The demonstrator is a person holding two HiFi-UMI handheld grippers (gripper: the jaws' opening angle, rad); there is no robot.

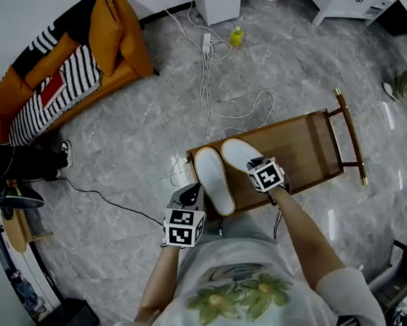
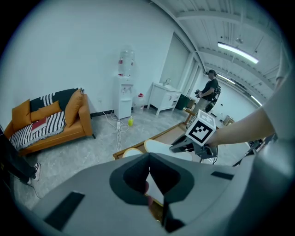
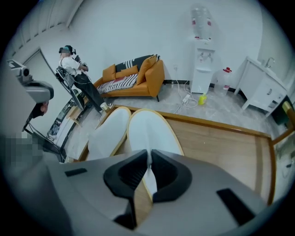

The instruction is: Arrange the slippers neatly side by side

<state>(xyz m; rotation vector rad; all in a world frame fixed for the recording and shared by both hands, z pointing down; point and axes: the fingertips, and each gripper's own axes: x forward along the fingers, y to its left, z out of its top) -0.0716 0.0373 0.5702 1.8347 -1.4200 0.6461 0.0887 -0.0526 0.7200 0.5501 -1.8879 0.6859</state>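
Alignment step. Right gripper point(image 3: 148, 160) was clamped on the heel rim of the right slipper point(image 3: 150, 131). Left gripper point(image 2: 148, 159) pinched the left slipper point(image 1: 214, 179). Both lay angled on the wooden trolley point(image 1: 303, 144), toes meeting. Next, probably: swing the heels together until parallel.

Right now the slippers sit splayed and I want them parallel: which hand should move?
Right, probably: the right gripper pinches the right-hand white tan-rimmed slipper, bare wooden tray beside it. The left gripper holds the left-hand white slipper near the tray's edge.
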